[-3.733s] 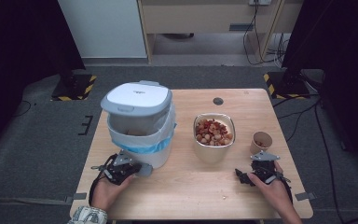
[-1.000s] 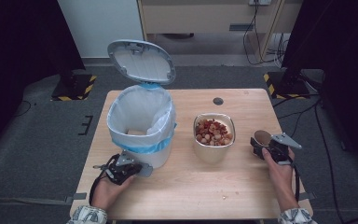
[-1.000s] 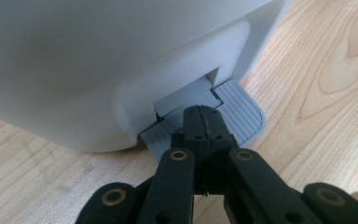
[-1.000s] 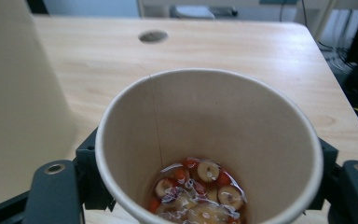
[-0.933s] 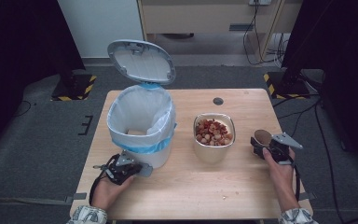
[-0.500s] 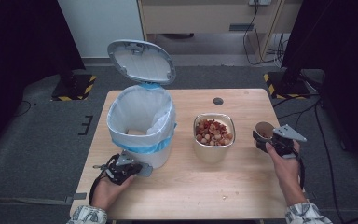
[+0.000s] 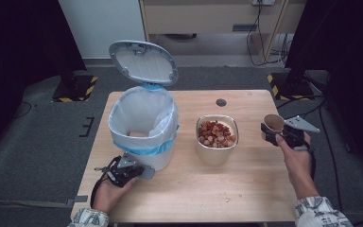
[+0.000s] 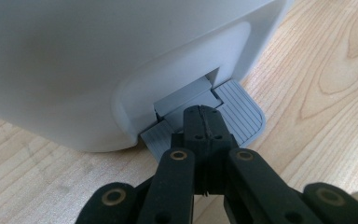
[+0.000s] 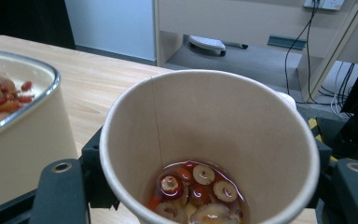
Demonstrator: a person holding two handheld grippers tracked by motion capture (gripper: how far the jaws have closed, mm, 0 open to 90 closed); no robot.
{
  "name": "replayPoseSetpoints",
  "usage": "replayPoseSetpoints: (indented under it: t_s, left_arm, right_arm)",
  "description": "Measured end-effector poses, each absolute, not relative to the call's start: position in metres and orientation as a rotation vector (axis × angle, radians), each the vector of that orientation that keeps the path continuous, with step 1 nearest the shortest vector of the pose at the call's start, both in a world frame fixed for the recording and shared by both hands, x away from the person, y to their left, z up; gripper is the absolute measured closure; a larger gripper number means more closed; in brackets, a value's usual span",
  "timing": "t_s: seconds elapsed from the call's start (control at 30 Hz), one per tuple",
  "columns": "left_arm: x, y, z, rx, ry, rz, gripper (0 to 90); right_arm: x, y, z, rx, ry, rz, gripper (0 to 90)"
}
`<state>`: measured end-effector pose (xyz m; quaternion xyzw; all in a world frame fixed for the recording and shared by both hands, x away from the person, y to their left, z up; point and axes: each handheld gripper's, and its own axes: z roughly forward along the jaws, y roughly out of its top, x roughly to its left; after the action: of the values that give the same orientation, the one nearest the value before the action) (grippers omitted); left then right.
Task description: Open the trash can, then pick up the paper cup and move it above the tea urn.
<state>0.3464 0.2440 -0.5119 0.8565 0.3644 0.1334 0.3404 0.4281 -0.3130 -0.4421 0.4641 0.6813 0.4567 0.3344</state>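
The right claw [image 7: 270, 131], clamped on the paper cup [image 9: 209, 144], has lifted it off the desk [image 7: 246, 189]. The left claw [image 8: 204, 122], pressed together, holds the bin [image 7: 144, 127] pedal [image 8: 240, 112] down at seven o'clock, ready for tipping.

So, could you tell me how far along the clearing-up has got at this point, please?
Done: the bin's lid stands open, with the shut left gripper pressing its pedal. In hand: the right gripper is shut on the paper cup, which holds leftovers in liquid and is raised off the table. Left: probably emptying the cup into the lined bin; the bowl sits full.
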Motion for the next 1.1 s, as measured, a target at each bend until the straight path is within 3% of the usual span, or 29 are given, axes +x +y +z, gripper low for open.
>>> replayPoseSetpoints:
  t_s: [1.1]
  left_arm:
    - [0.347,0.244,-0.512,2.227,0.951,0.346,90.0]
  right_arm:
    - [0.465,-0.312,-0.394,1.187,1.753,1.181,29.4]
